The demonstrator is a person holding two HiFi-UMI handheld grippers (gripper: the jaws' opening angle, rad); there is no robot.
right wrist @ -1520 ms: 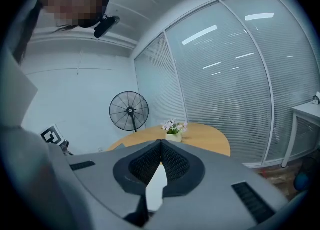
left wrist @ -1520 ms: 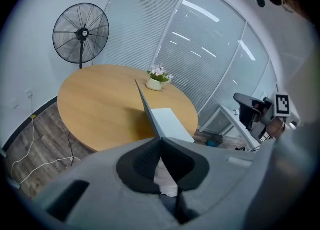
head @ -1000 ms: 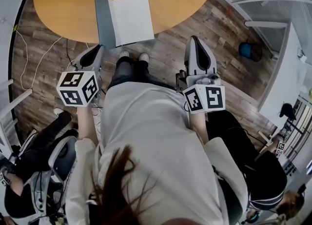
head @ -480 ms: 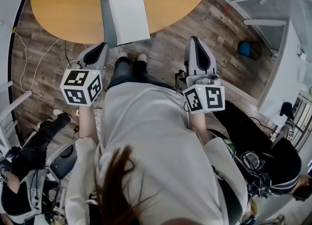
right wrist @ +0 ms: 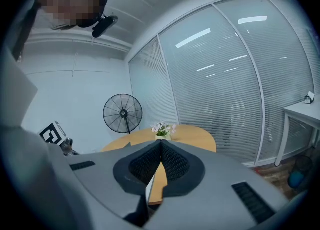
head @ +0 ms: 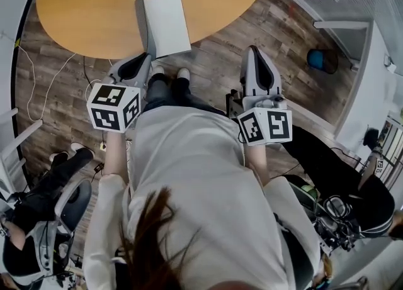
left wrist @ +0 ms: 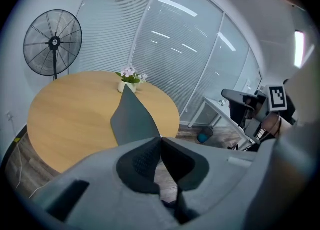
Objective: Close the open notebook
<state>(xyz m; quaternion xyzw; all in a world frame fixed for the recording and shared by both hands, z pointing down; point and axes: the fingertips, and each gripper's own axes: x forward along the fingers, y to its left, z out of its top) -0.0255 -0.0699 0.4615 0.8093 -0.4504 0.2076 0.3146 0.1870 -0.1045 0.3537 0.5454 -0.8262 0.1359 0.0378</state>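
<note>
At the surface's (head: 88, 12) near edge, the notebook (head: 167, 23) sits half shut, its grey cover (head: 141, 27) upright and yet to drop, with the left gripper (head: 145, 59) just beside it and the right gripper (head: 254, 51) held back, both with jaws closed on nothing.

Grey left tongs (head: 145, 58), right tongs (head: 253, 50); black pads (left wrist: 136, 161); black-white marker cubes (head: 114, 106); white top (head: 189, 175); dark trousers (head: 165, 90).
</note>
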